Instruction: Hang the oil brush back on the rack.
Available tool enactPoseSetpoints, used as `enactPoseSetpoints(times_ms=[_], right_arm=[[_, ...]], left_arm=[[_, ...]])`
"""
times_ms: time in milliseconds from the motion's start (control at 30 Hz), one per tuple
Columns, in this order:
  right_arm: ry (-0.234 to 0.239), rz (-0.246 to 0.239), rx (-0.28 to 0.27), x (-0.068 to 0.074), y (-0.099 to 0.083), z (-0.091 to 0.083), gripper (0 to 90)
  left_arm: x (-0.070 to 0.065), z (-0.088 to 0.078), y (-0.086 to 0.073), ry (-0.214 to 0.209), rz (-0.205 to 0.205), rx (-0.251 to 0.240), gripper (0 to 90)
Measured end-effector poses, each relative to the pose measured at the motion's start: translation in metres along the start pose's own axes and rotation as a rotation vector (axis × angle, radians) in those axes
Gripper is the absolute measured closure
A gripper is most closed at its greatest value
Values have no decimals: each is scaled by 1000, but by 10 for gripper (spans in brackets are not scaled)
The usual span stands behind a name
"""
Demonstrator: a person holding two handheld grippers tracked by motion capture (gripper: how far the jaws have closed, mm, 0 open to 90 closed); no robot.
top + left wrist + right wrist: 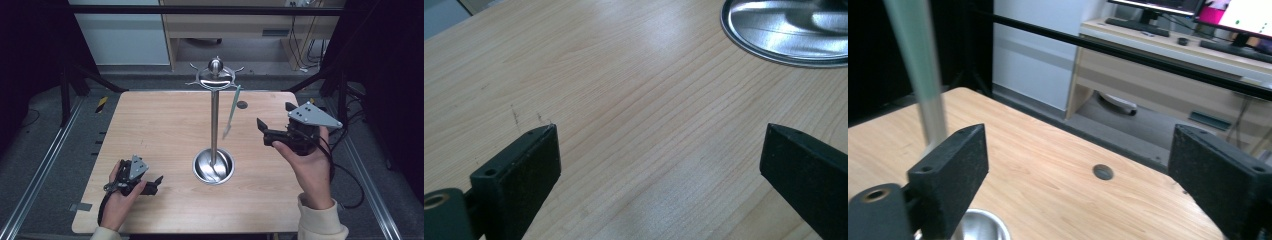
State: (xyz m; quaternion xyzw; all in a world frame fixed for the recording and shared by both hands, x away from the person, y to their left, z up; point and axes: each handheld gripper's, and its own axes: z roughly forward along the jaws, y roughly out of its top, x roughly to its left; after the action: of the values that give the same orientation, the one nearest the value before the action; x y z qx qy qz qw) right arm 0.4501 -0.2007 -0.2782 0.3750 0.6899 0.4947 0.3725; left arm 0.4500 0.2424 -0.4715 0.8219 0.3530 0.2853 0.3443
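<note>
Now the right gripper (265, 131), held up in the person's right hand (310, 165) over the right side of the wooden table (160, 125), has its jaws spread wide with nothing between them. Just beyond its tips, a pale green utensil (231, 111) hangs tilted from the top ring of the metal stand (215, 120), whose round base sits near the table's middle. Meanwhile the left gripper (156, 184) rests low at the table's near left, jaws spread too, empty, pointing toward the stand's base (789, 30).
</note>
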Motion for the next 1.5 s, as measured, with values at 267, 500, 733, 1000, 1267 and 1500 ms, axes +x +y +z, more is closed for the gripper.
enactPoseSetpoints(times_ms=[267,500,733,1000,1267,1500], right_arm=[[-70,14,14,-24,-14,-1,78],[-88,67,36,-43,-28,1,70],[-127,50,96,-54,-46,13,115],[-149,46,147,-61,-70,27,71],[-138,83,216,-62,-94,44,65],[-92,88,284,-58,-119,62,72]], left_arm=[[3,-3,0,22,-18,-20,25],[7,-5,-1,85,-24,-11,26],[16,-16,-1,137,-73,-81,26],[20,-16,-4,137,-105,-86,25],[18,-14,-3,105,-104,-61,25],[18,-14,-3,104,-110,-68,25]])
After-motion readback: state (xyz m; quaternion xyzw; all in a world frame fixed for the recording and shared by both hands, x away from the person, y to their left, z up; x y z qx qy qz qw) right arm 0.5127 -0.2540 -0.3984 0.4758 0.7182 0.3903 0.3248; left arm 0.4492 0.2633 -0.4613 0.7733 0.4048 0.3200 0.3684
